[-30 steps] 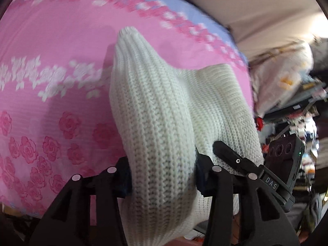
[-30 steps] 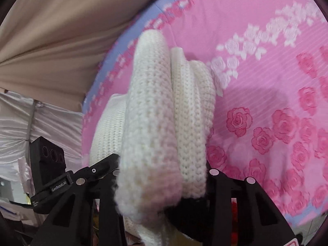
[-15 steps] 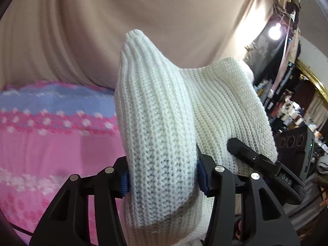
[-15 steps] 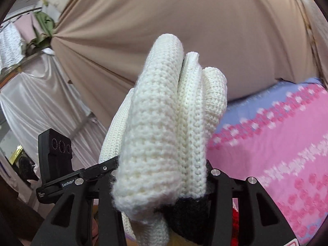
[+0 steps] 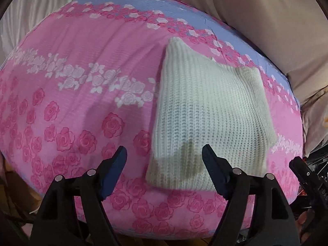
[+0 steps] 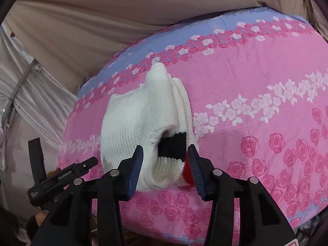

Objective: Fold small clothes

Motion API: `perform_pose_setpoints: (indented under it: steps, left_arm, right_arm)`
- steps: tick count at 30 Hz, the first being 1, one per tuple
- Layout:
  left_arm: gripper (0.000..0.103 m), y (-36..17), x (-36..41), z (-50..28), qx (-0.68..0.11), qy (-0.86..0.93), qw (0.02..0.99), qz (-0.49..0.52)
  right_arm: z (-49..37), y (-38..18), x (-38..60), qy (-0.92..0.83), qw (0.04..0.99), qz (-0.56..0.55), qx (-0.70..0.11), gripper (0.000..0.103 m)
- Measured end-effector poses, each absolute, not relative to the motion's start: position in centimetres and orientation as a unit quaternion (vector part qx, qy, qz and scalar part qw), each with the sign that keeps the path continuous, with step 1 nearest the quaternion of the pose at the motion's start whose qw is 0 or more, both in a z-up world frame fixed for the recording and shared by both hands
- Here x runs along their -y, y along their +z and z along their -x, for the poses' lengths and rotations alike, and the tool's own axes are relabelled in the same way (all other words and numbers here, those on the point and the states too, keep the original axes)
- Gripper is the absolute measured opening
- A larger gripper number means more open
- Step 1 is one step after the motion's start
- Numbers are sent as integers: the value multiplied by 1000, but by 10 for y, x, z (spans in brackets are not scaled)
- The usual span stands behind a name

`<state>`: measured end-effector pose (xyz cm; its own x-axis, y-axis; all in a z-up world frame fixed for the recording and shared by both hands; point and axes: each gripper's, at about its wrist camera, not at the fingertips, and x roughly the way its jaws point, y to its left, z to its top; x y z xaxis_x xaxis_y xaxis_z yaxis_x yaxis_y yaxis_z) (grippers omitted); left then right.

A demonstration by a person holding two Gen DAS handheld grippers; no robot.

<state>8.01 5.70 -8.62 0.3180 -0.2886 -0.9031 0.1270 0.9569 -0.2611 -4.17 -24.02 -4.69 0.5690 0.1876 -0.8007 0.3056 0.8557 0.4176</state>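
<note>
I had the left tool (image 5: 164, 164) opening clear of the folded white knit sweater (image 5: 207, 121) on the bed (image 5: 82, 61), my right tool (image 6: 165, 164) loosely astride its edge; withdrawal risked snagging the fold open.

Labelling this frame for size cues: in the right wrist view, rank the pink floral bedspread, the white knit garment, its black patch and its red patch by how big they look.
1. Pink floral bedspread
2. White knit garment
3. Black patch
4. Red patch, partly hidden behind a finger, so its true extent is unsure.
</note>
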Motion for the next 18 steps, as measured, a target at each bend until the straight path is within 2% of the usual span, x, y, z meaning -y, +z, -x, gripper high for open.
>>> perform_pose_setpoints:
  steps: [2,4,6,7,9,11,13,16,18]
  left_arm:
    - [78,-89,-49,-81,-567,-128,813,40]
    - [78,-93,-39,-78,-568,-127,813,15]
    - [78,-101,-32,-78,-576,-122,808,-3]
    - [78,-107,-30,-78,-584,-115,803,-15]
    - [78,-112,-33,-74,-586,-111,802,-23]
    - [78,-117,-34,-73,-588,-105,801,-34]
    - [78,-124,-35,-72,-594,-102,797,-37]
    - [79,-130,-32,-71,-596,-99,796,-48]
    - [78,-122,-31,-69,-589,-100,800,-53]
  right_arm:
    - [27,-57,233,-29,840,-241,-486,66]
    - [11,-80,224,-34,829,-217,-514,65]
    - [1,-107,221,-44,814,-203,-543,48]
    - [-1,-121,222,-49,800,-208,-561,20]
    - [7,-120,227,-49,795,-242,-554,17]
    - [15,-100,225,-50,813,-230,-532,13]
    - [17,-100,220,-63,817,-186,-543,0]
    - [17,-151,225,-81,772,-177,-605,0]
    - [24,-139,231,-91,778,-203,-588,2]
